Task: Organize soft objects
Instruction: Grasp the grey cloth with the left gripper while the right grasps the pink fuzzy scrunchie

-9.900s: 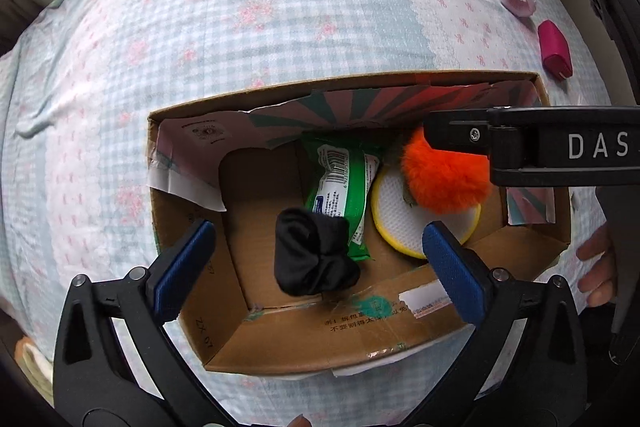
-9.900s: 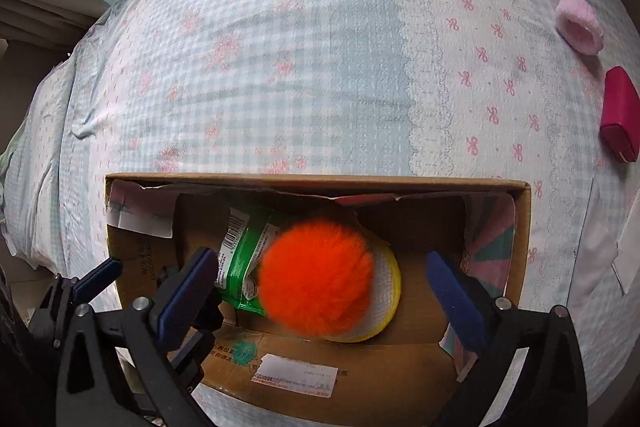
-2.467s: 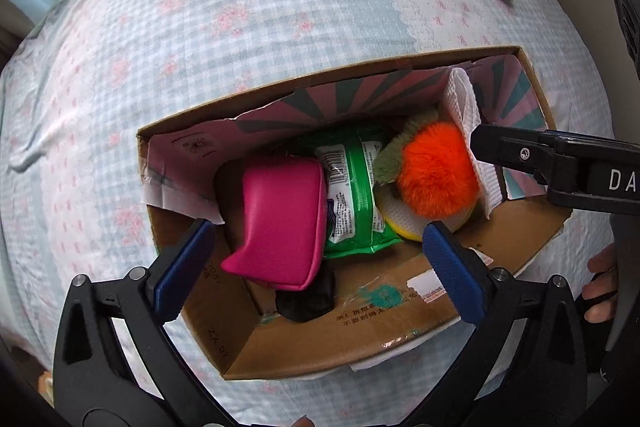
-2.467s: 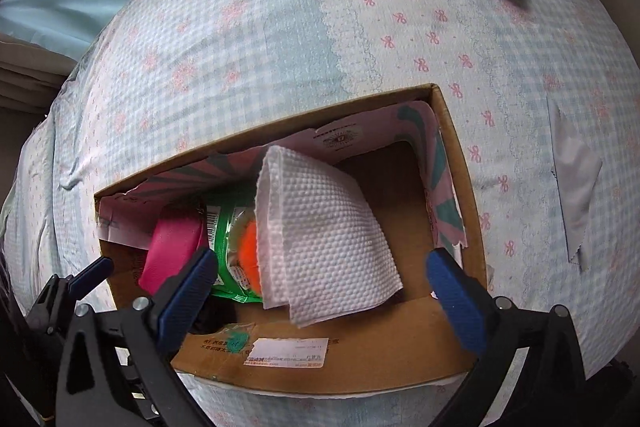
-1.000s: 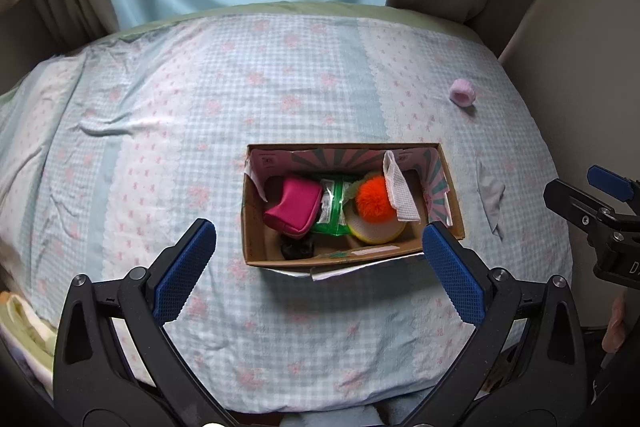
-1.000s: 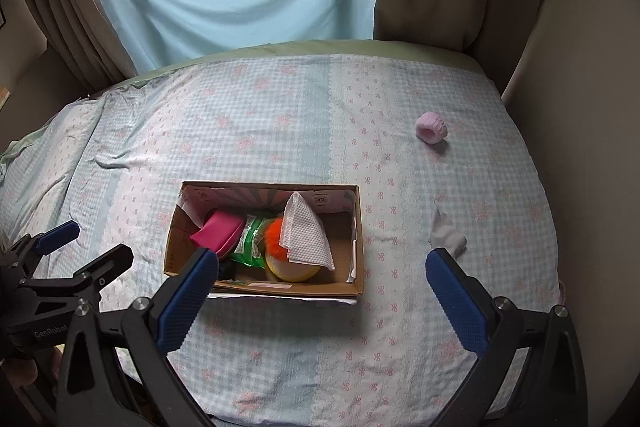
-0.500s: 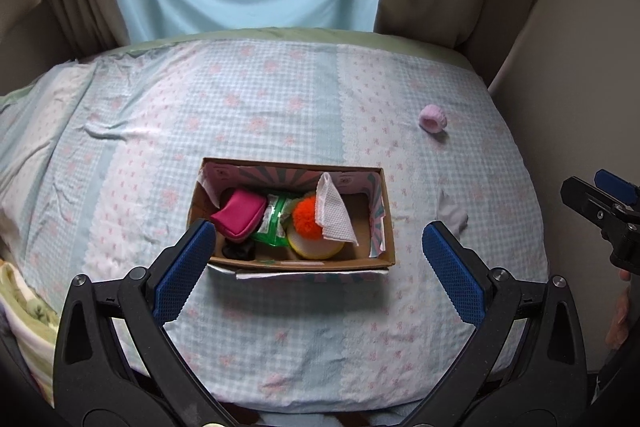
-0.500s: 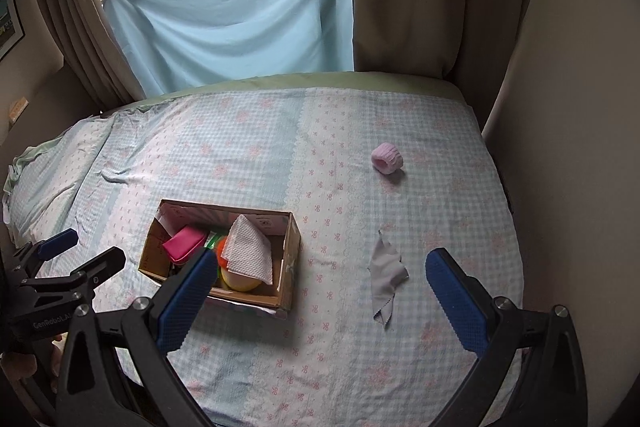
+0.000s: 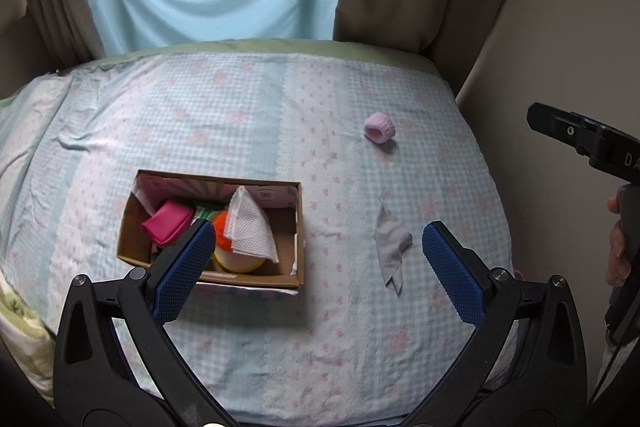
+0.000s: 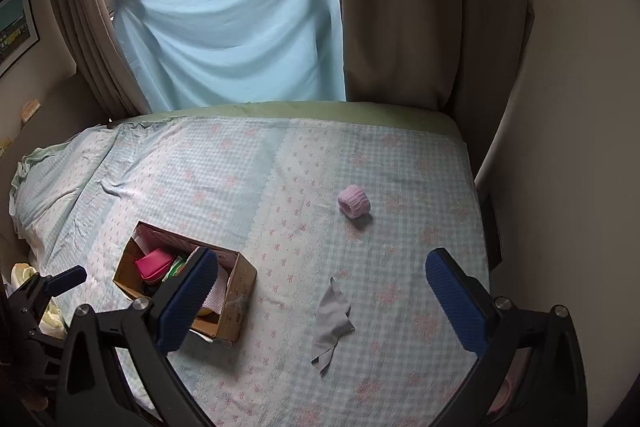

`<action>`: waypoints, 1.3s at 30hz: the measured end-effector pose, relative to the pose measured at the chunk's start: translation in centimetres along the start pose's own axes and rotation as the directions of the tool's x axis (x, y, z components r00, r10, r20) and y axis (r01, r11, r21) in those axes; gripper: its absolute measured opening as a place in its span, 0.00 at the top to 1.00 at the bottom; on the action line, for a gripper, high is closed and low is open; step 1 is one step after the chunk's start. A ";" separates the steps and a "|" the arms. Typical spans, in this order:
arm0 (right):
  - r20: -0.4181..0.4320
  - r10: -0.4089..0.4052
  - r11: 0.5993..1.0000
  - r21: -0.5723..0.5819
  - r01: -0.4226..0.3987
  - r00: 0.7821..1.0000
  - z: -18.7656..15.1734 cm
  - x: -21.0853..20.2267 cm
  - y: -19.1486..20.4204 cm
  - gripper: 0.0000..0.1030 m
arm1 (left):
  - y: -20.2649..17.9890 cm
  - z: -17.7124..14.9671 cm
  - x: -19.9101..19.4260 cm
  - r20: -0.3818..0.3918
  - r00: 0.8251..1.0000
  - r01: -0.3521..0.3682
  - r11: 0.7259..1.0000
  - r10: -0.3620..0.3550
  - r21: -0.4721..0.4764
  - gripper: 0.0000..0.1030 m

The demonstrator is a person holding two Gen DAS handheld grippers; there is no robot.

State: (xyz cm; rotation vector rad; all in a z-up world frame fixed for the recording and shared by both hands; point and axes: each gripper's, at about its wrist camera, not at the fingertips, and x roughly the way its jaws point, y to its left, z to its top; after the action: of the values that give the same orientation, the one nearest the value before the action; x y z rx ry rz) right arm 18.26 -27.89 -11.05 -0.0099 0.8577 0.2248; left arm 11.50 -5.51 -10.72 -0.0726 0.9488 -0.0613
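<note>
Hovering high with both left gripper point(image 9: 320, 259) and right gripper point(image 10: 320, 291) gaping empty — surveying grey cloth point(image 10: 333, 319) and pink band point(image 10: 353, 202) lying outside the cardboard box point(image 10: 240, 303), presumably next.

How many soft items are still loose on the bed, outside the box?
2: a pink knit ring far right of the cardboard box, and a grey cloth nearer, just right of it.

box point(image 9: 248, 277) left, open bed point(image 9: 440, 163) around cloth point(image 9: 390, 243)
</note>
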 end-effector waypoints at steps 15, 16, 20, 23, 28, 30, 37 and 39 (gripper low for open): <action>-0.165 0.172 0.921 -0.323 -0.218 0.971 3.4 18.9 -6.7 0.00 | -9.9 -4.5 19.5 -0.158 0.973 0.176 0.983 -0.166 0.052 0.01; -0.180 0.178 0.911 -0.341 -0.231 0.968 3.3 20.5 -7.0 0.00 | -10.4 -5.1 20.9 -0.169 0.971 0.181 0.982 -0.170 0.052 0.01; -0.238 0.207 0.880 -0.379 -0.287 0.949 2.2 26.4 -8.1 0.00 | -12.1 -7.8 26.4 -0.198 0.965 0.180 0.983 -0.169 0.039 0.06; -0.269 0.198 0.863 -0.407 -0.298 0.943 1.1 30.6 -8.5 0.00 | -13.1 -9.5 30.1 -0.219 0.964 0.163 0.986 -0.151 0.038 0.13; -0.311 0.199 0.857 -0.404 -0.319 0.929 0.5 36.2 -8.9 0.01 | -13.9 -11.1 33.7 -0.234 0.965 0.128 0.991 -0.114 0.044 0.21; -0.325 0.196 0.854 -0.407 -0.324 0.925 0.5 38.0 -8.7 0.06 | -14.0 -11.4 34.6 -0.237 0.966 0.115 0.993 -0.103 0.037 0.27; -0.354 0.174 0.855 -0.408 -0.319 0.919 0.9 42.2 -7.9 0.23 | -14.0 -11.5 35.8 -0.246 0.967 0.079 0.995 -0.061 0.065 0.59; -0.356 0.174 0.863 -0.394 -0.316 0.918 1.1 42.7 -7.9 0.33 | -14.0 -11.3 35.8 -0.247 0.968 0.067 0.995 -0.047 0.075 0.76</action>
State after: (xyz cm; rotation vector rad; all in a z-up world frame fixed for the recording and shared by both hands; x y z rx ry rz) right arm 47.69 -27.31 -43.02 -0.3765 1.1063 0.6773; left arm 22.86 -22.82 -44.98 -0.0154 1.1899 -0.1659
